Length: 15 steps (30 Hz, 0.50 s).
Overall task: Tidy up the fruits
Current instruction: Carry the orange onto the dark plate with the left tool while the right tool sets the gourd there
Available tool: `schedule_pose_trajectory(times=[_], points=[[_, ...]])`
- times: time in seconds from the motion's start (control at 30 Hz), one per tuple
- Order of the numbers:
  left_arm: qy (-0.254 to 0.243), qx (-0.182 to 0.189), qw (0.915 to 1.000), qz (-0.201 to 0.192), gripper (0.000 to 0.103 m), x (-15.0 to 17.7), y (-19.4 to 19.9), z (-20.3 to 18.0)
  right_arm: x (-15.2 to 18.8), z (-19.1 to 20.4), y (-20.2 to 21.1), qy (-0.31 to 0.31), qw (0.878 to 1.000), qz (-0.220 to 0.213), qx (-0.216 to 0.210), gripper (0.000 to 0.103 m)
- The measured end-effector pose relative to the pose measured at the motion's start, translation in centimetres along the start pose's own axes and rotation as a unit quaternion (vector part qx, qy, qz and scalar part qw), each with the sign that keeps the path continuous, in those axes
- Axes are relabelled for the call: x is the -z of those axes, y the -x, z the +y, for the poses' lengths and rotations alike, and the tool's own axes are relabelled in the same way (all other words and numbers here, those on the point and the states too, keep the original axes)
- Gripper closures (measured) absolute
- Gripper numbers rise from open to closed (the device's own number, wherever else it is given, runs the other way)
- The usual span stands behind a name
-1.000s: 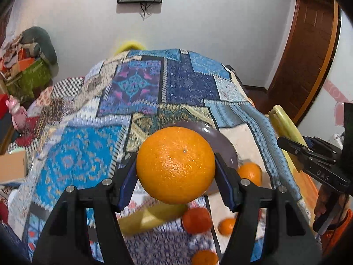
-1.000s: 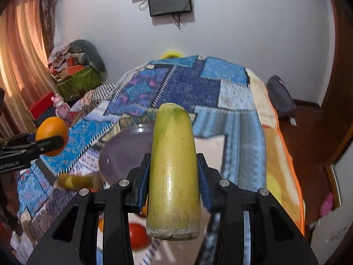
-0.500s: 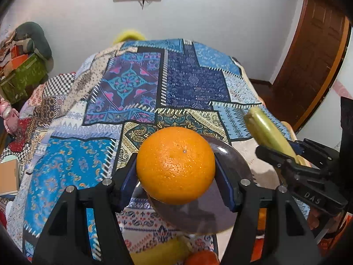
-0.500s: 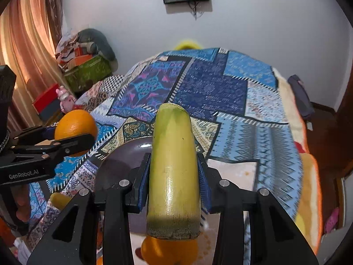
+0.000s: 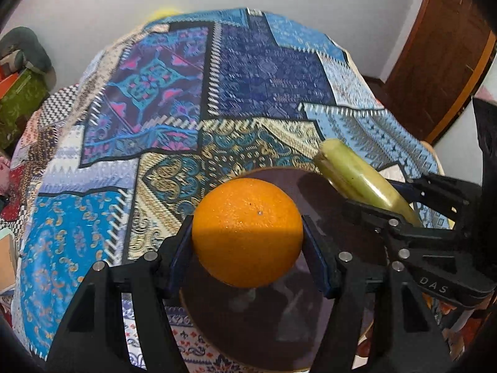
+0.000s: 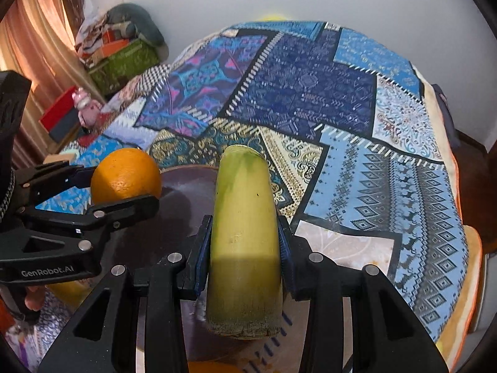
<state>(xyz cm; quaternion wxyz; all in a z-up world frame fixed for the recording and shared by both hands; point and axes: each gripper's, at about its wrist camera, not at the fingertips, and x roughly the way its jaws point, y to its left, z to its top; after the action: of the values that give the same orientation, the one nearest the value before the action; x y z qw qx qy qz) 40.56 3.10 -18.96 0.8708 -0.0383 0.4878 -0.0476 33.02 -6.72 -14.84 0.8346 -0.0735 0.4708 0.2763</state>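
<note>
we hold an orange (image 5: 247,233) in our left gripper (image 5: 247,248), whose jaws are clamped on its two sides, the blue pads pressed against the peel. the fruit hangs above a dark round plate (image 5: 279,326) that lies on the patchwork bedspread (image 5: 155,99). in the left wrist view our right gripper (image 5: 403,217) comes in from the right with a green-yellow banana (image 5: 357,180) pinched between its jaws, the free end of the banana reaching over the plate's far rim. the letters "das" stand in white on the side of that gripper.

in the right wrist view the banana (image 6: 245,242) runs straight forward between the closed jaws of the right gripper (image 6: 245,248), its cut stub end nearest the camera. the left gripper (image 6: 124,186) shows at the left with the orange (image 6: 125,175) over the plate (image 6: 180,205), and its body reads "genrobot.ai". orange and banana are near each other but apart. a bit of another orange fruit (image 6: 211,367) peeks out at the lower edge. beyond the bed we see a pink toy (image 6: 83,105), a green bag (image 6: 124,65) and a curtain (image 6: 37,43) by the white wall.
</note>
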Motion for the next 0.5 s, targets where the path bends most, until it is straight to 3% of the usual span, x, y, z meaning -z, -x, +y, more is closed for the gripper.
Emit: schedule_pose_trajectory(times=[0.17, 0.5], points=[[0.000, 0.016, 0.9996, 0.024, 0.038, -0.3, -1.4, -0.1, 0.0, 0.1, -1.3, 0.024, 0.999, 0.027, 0.003, 0.067], [0.002, 0.011, 0.9984, 0.055, 0.038, -0.1, -3.0, 0.2, 0.1, 0.6, -2.9, 0.057, 0.996, 0.062, -0.001, 0.067]])
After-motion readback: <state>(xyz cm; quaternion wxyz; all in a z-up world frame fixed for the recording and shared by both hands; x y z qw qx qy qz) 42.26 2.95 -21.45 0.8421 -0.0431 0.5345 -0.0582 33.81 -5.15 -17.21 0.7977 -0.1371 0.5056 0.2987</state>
